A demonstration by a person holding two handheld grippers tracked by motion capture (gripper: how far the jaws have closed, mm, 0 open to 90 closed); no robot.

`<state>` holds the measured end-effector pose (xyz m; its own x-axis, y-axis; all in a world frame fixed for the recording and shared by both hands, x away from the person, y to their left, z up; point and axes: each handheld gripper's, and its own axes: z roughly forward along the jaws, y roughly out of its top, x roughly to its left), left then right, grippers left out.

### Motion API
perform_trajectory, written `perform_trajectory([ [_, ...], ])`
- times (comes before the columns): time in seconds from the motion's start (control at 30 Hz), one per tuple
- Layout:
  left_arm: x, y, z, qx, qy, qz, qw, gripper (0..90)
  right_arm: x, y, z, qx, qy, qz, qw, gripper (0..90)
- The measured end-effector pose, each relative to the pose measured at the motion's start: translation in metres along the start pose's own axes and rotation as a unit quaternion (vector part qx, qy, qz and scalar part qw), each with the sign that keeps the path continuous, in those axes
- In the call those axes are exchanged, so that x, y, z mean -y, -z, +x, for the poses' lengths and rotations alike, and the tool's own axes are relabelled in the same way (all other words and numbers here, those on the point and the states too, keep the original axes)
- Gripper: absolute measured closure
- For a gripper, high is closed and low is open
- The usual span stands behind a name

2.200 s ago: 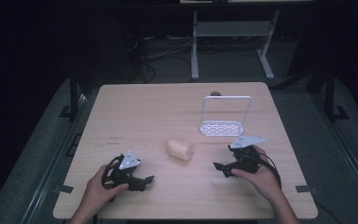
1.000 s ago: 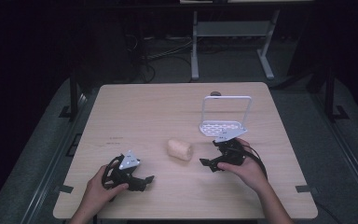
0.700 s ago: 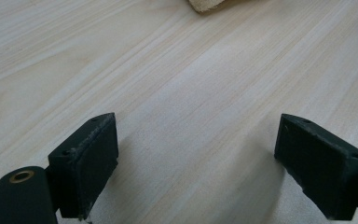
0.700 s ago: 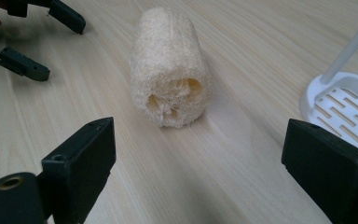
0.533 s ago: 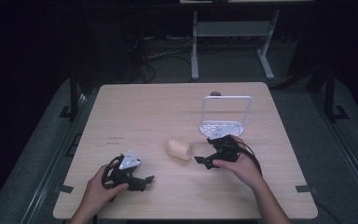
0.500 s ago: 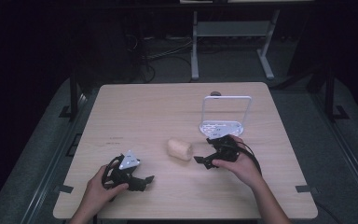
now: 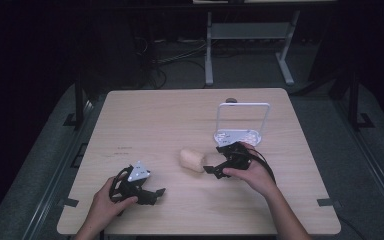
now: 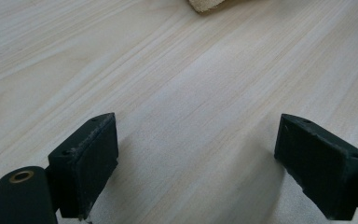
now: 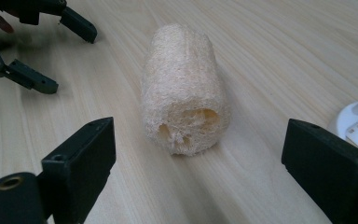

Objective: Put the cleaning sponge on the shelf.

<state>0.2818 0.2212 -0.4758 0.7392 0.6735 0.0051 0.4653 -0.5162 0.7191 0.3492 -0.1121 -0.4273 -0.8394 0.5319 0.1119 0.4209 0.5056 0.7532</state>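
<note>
Our right claw (image 7: 211, 169) stands wide, its two black jaws spread to either side of the loofah (image 9: 184, 88) in the right gripper view, with nothing between them yet. We see the loofah, a pale fibrous roll, lying on its side on the worktop (image 7: 180, 115) just ahead of the jaws, its hollow end facing us and clear of both pads. From the high view it sits near the middle of the worktop, just left of our right claw. Close behind our right hand (image 7: 254, 176) stands a white rack (image 7: 240, 136) with a tall wire loop, a corner of it at the right edge of the right gripper view. Our left claw (image 7: 152, 192) rests low near the front left, also wide, holding nothing, well apart from the loofah.
</note>
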Motion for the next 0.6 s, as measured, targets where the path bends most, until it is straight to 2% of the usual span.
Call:
perform_trajectory([
  [0.6, 0.000, 0.000, 0.000, 0.000, 0.002, -0.002, 1.0000, 12.8, -0.021, -0.014, 0.001, -0.009, 0.023, -0.001, 0.9997, 9.7],
])
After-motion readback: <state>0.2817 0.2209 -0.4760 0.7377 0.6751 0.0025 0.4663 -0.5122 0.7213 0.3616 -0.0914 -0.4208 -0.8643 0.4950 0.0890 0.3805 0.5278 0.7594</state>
